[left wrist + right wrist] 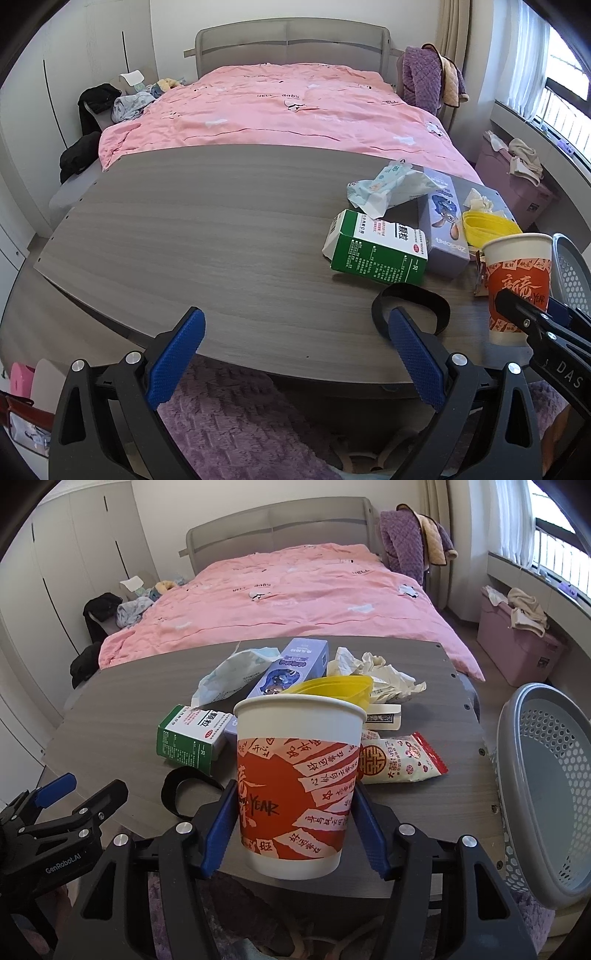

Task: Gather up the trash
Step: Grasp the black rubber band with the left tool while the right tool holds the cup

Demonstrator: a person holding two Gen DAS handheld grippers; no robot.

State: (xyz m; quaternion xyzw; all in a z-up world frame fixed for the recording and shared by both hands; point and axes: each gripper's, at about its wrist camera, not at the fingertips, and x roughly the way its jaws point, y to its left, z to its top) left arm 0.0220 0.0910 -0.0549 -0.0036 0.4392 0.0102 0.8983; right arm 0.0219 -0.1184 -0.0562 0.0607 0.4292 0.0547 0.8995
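Grey wood-grain tabletop (110, 709) is being shown at the bed's foot. Red-and-white paper cup (295, 790), upright near the front edge, is being clamped by the right gripper (295, 834); only that view is revealing the grey mesh basket (546, 775) fully. Left gripper (295, 354) is being held wide open, empty.

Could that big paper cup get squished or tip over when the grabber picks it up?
Maybe. The right gripper has its blue pads against the sides of the paper cup, and thin paper may buckle if squeezed hard. The cup stands at the near edge of the table, so a slip could drop it to the floor. The grey basket sits to the right, so swinging over might bump its rim.
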